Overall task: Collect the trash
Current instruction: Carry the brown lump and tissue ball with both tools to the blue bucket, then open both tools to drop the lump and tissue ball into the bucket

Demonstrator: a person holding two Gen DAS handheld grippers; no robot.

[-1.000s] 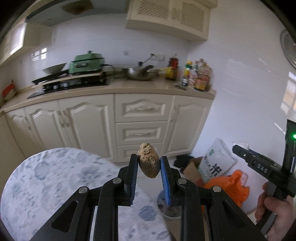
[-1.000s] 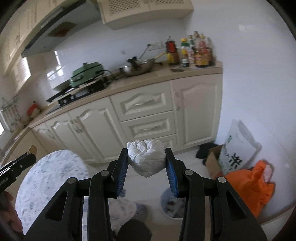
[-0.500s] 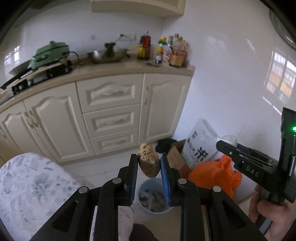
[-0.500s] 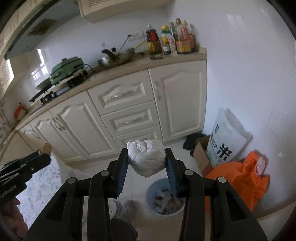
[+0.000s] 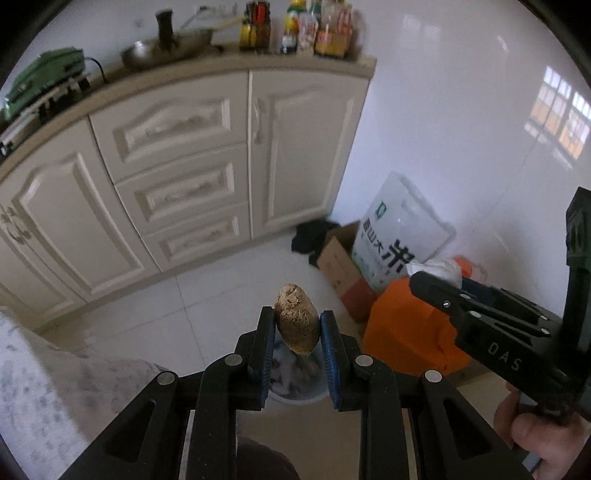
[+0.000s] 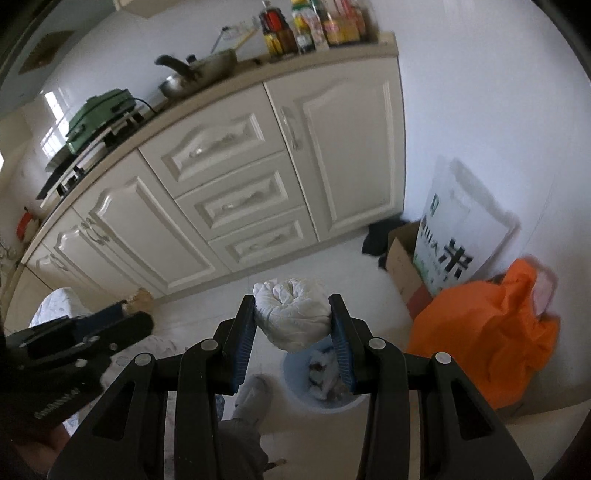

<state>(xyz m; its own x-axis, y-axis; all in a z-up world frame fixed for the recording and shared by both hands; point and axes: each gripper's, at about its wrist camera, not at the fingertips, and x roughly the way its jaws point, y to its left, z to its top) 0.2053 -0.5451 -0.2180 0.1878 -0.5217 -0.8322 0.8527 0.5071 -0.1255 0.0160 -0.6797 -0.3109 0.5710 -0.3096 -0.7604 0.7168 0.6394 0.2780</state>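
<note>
My left gripper (image 5: 297, 321) is shut on a brown crumpled lump of trash (image 5: 296, 319), held over the floor. Directly below it stands a light blue trash bin (image 5: 295, 384) with scraps inside, mostly hidden behind the fingers. My right gripper (image 6: 291, 312) is shut on a white crumpled wad of paper (image 6: 293, 314), and the same blue trash bin (image 6: 325, 380) sits on the floor just beneath and beyond it. In the right wrist view the left gripper (image 6: 125, 310) with its brown lump shows at the left. The right gripper (image 5: 436, 284) shows at the right of the left wrist view.
Cream kitchen cabinets (image 6: 236, 177) stand behind, with a wok (image 6: 199, 74), bottles (image 6: 314, 26) and a green cooker (image 6: 99, 114) on the counter. An orange bag (image 6: 491, 332), a white rice sack (image 6: 454, 236) and a cardboard box (image 6: 402, 262) crowd the right wall. A patterned round table (image 5: 40, 387) is at left.
Both grippers have swung away from the table and tilted down toward the floor; the blue bin has come in beneath them. Both still hold their trash.
</note>
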